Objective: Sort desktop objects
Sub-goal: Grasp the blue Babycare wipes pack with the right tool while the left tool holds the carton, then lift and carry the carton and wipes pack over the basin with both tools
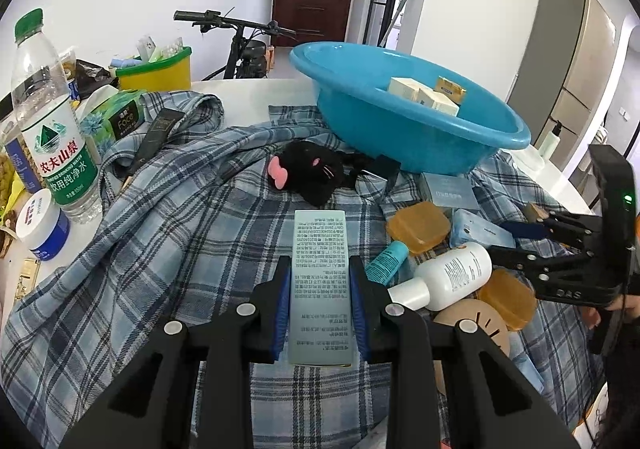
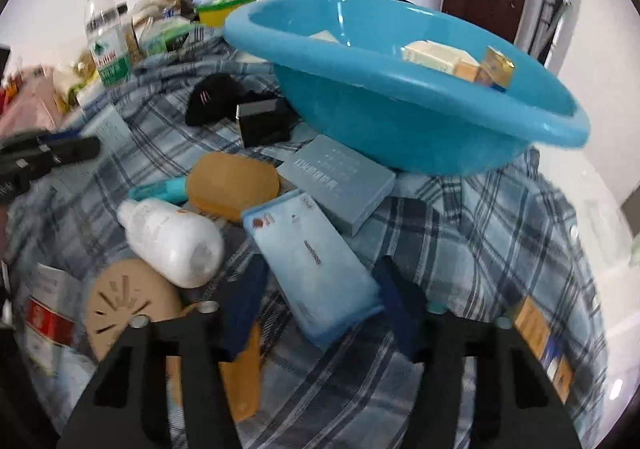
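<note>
Here, left gripper (image 1: 320,289): clenched on a tall grey-green printed box (image 1: 319,281), blue pads against both long sides, lower centre of the left wrist view
Right gripper (image 2: 320,289): jaws straddle a pale blue carton (image 2: 316,261) in the lower centre of the right wrist view; the picture is blurred, so whether the pads press on it I cannot tell
Just beside the carton: white bottle (image 2: 172,239) lying on its side to the left, an amber soap case (image 2: 232,189) above it, a teal tube (image 2: 160,189) at the case's left edge
Further up: grey-blue flat box (image 2: 340,185) touching the foot of the blue basin (image 2: 520,125)
In the basin: cream and gold small boxes (image 2: 452,57), upper right
Underneath: plaid shirt (image 1: 160,249) spread across the table
Centre of the left wrist view: black plush toy (image 1: 312,173) with a pink bow
Far left: water bottle (image 1: 52,129) standing upright, white jar (image 1: 44,225) below it
</note>
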A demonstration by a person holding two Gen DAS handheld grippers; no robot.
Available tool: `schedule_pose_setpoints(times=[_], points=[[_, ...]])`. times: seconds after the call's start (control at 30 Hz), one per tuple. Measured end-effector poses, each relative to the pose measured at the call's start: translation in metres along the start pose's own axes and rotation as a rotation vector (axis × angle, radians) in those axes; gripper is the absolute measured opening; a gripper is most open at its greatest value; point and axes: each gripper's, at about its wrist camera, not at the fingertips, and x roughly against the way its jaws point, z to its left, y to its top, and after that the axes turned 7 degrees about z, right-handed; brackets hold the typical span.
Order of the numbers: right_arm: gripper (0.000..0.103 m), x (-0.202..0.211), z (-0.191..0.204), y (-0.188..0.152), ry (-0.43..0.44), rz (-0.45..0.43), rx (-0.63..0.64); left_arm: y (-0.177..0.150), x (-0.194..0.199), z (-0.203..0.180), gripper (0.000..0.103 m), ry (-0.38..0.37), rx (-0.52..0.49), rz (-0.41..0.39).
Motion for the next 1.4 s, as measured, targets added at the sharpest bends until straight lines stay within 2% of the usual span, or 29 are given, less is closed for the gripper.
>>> schedule_pose_setpoints(times=[0.1,0.27,0.37,0.43,0.57,0.6,0.7,0.8,0.87,0.97,1.03,1.1,1.13,1.2,1.27,1.3,1.4], points=[[0.041,0.011,0.004,-0.011,0.015,-0.004,-0.015,-0.001,0.0,-0.002,0.029,-0.004,-0.005,-0.001],[0.041,0.022,0.01,-0.022,0.046,-0.009,-0.002,-0.001,0.002,-0.006,0.029,-0.007,-0.013,-0.004],[0.042,0.014,0.009,-0.014,0.054,-0.016,-0.004,0.0,0.003,-0.007,0.029,-0.006,-0.013,-0.008],[0.048,0.006,0.009,-0.006,0.073,-0.017,-0.001,-0.001,0.005,-0.006,0.029,0.0,-0.011,-0.012],[0.048,-0.01,0.016,0.0,0.001,0.009,0.03,-0.001,0.008,-0.001,0.029,0.02,0.003,-0.018],[0.041,-0.009,0.017,-0.001,-0.022,0.006,0.024,0.0,0.008,0.0,0.029,0.023,0.006,-0.018],[0.038,0.004,0.008,-0.01,-0.157,0.024,-0.117,0.0,0.008,0.003,0.029,0.024,0.01,-0.02],[0.038,0.031,-0.003,-0.026,-0.167,-0.069,-0.279,0.001,0.006,0.001,0.029,0.014,0.006,-0.017],[0.038,0.033,-0.006,-0.038,-0.178,-0.049,-0.345,0.001,0.005,-0.003,0.029,0.008,-0.004,-0.016],[0.039,0.023,-0.005,-0.053,-0.197,-0.035,-0.377,-0.001,0.007,-0.01,0.029,0.003,-0.02,-0.02],[0.043,0.021,-0.006,-0.06,-0.208,-0.071,-0.391,-0.002,0.009,-0.013,0.029,0.01,-0.03,-0.025],[0.049,0.019,-0.007,-0.06,-0.211,-0.063,-0.404,-0.002,0.009,-0.012,0.029,0.011,-0.027,-0.024],[0.059,0.017,-0.008,-0.059,-0.202,-0.061,-0.408,-0.002,0.009,-0.012,0.029,0.011,-0.023,-0.023],[0.061,0.018,-0.006,-0.06,-0.205,-0.071,-0.409,-0.002,0.009,-0.011,0.029,0.015,-0.017,-0.025],[0.055,0.019,-0.003,-0.06,-0.227,-0.076,-0.405,-0.001,0.01,-0.01,0.029,0.016,-0.013,-0.026],[0.038,0.021,-0.003,-0.06,-0.244,-0.08,-0.401,-0.001,0.011,-0.011,0.029,0.018,-0.014,-0.029],[0.037,0.028,-0.001,-0.061,-0.278,-0.1,-0.385,-0.001,0.015,-0.012,0.029,0.024,-0.019,-0.042]])
